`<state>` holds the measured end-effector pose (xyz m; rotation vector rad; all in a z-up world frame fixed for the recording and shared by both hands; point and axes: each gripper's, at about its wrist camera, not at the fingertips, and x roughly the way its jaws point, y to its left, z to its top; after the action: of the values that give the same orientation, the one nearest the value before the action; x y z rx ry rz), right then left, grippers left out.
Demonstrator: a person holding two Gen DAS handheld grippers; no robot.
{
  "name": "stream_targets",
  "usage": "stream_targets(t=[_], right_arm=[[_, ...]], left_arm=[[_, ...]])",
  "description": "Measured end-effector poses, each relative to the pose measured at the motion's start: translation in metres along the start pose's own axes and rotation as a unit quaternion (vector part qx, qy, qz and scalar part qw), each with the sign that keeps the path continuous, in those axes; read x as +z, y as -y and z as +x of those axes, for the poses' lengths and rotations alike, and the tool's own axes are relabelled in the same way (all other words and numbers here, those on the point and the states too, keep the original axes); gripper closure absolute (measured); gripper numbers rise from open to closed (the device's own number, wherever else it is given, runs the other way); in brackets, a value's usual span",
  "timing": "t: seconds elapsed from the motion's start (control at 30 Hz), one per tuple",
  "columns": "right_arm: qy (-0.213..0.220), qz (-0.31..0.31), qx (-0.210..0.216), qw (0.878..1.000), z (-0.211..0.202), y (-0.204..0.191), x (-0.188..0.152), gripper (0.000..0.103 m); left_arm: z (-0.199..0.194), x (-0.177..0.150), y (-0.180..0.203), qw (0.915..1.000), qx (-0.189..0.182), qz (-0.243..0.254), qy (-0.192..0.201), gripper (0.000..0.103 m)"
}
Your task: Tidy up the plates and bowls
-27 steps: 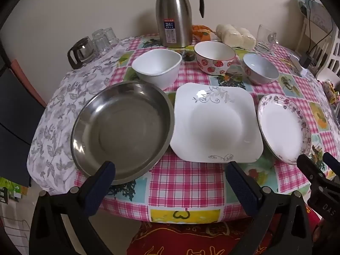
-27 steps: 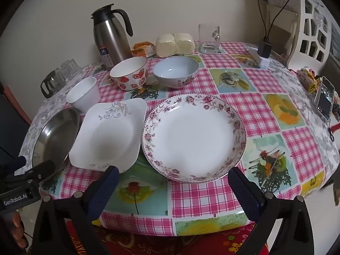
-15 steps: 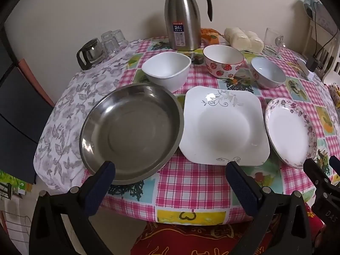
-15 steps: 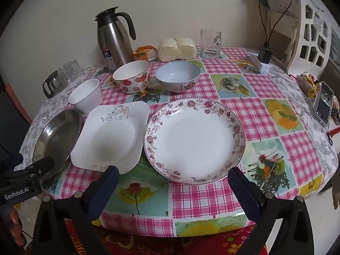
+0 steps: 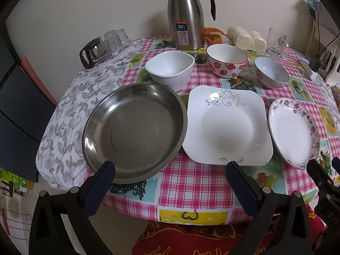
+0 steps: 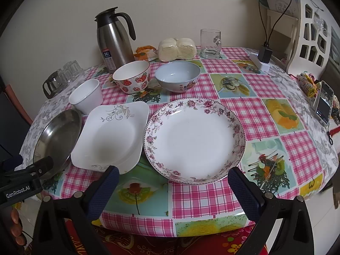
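Floral-rimmed plate (image 6: 194, 141) sits right in front of the right hand-held gripper (image 6: 173, 189), jaws wide apart. Square white plate (image 6: 110, 137) touches its left edge, steel pan (image 6: 56, 136) further left, blue bowl (image 6: 177, 78) behind.

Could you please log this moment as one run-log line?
left gripper: open, empty | right gripper: open, empty | steel pan, square plate, floral plate: untouched

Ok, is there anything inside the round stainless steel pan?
Nothing: the round stainless steel pan shows only its bare, reflective bottom. Its near rim is partly covered by a fingertip of the open left gripper, so that small patch cannot be checked.
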<state>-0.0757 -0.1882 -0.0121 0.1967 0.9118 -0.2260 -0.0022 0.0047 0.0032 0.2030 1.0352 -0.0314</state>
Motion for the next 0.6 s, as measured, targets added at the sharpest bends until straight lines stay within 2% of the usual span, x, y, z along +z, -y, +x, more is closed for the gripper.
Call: stream_targets(t=[0.6], right_arm=[[0.002, 0.001, 0.002, 1.0, -0.0018, 0.0004, 0.0002, 0.0]], left_arm=[[0.001, -0.0003, -0.003, 1.0, 0.003, -0.001, -0.001, 0.0]])
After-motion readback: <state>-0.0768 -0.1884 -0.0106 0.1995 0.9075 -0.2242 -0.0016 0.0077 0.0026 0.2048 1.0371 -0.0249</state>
